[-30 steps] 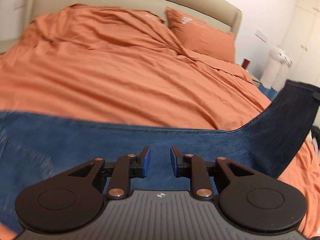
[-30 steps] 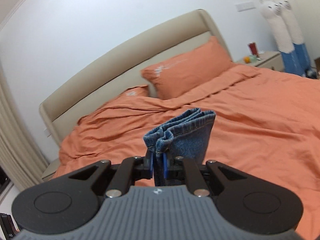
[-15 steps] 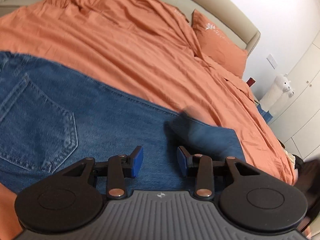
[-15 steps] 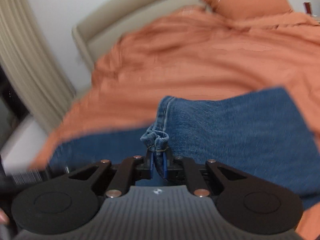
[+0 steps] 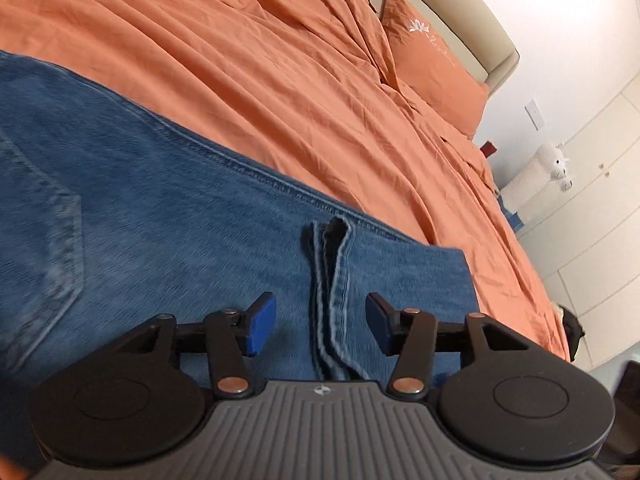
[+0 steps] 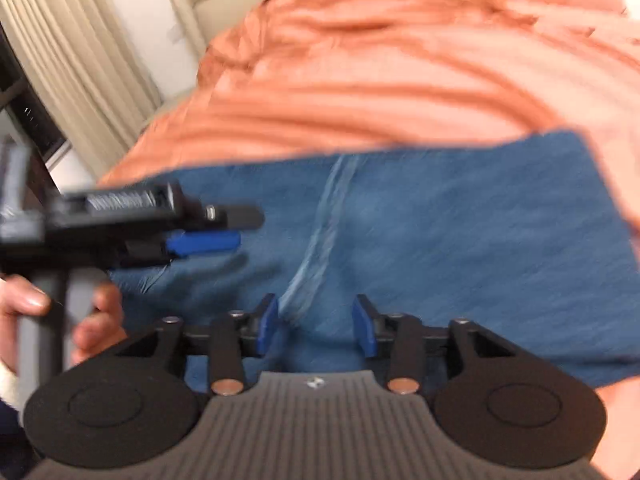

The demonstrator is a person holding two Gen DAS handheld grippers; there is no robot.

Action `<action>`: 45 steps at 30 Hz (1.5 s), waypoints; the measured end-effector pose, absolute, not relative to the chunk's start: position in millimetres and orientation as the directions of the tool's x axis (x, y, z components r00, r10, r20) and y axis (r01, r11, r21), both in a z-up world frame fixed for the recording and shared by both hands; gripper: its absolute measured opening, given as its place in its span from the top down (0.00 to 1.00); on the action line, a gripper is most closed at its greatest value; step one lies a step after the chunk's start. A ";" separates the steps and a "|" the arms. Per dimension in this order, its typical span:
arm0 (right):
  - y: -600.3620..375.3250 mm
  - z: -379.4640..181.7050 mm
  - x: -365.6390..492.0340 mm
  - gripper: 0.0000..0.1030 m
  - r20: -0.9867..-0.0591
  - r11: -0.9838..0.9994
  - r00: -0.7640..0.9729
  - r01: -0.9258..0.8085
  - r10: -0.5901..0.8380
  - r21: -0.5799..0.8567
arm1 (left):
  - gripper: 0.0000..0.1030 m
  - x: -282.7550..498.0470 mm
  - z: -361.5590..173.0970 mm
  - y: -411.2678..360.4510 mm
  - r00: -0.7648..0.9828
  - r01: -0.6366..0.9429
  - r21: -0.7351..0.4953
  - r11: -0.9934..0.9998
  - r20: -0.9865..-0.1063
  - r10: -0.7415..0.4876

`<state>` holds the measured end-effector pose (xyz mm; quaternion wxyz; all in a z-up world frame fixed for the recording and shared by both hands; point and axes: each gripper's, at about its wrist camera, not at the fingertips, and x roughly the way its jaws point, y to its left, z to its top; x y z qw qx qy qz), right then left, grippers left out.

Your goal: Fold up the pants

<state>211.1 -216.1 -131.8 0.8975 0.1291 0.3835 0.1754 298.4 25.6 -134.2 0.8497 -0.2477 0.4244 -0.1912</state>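
Left wrist view: the left gripper (image 5: pixel 316 326) is opening over the jeans (image 5: pixel 160 208) on the orange bed (image 5: pixel 280 80), nothing pinched; the leg hems (image 5: pixel 332 280) lie folded across the thigh.

Right wrist view (blurred): the right gripper (image 6: pixel 316 330) is opening too, letting the hems go. First fold looks laid; next comes regripping the doubled end.
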 end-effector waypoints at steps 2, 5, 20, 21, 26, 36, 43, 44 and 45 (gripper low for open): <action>-238.3 -123.7 210.4 0.59 -0.625 0.939 0.707 -0.184 0.331 0.289 | 0.38 311.1 -142.9 18.3 0.557 0.118 -0.593 0.796 -0.624 -0.548; -275.2 -124.2 212.7 0.60 -0.600 0.974 0.774 -0.091 0.201 0.209 | 0.38 329.1 -155.0 9.8 0.565 0.108 -0.598 0.794 -0.620 -0.544; -364.3 -169.2 312.1 1.00 -0.591 0.967 0.804 0.098 0.062 0.234 | 0.95 334.3 -151.0 -11.1 0.644 0.233 -0.516 0.824 -0.553 -0.528; -367.8 -176.9 319.8 1.00 -0.603 0.965 0.796 0.110 0.057 0.237 | 0.95 335.7 -154.2 -12.3 0.636 0.223 -0.503 0.835 -0.574 -0.516; -371.1 -204.9 339.6 1.00 -0.649 0.963 0.759 0.129 0.059 0.237 | 0.94 343.4 -171.3 -13.9 0.596 0.198 -0.478 0.856 -0.634 -0.492; -376.8 -174.4 311.8 0.95 -0.647 0.960 0.760 0.134 0.060 0.246 | 0.81 317.2 -146.8 -5.7 0.594 0.193 -0.437 0.879 -0.661 -0.459; -395.3 -141.7 233.6 0.95 -0.704 0.963 0.703 0.110 0.099 0.245 | 0.78 279.0 -115.7 -19.3 0.557 0.236 -0.416 0.878 -0.682 -0.473; -392.7 -143.3 222.4 0.95 -0.716 0.965 0.691 0.104 0.104 0.241 | 0.78 273.8 -114.5 -24.2 0.549 0.247 -0.397 0.884 -0.694 -0.466; -388.0 -145.7 211.8 0.95 -0.728 0.968 0.677 0.091 0.111 0.233 | 0.78 269.0 -114.3 -28.0 0.542 0.257 -0.386 0.886 -0.701 -0.463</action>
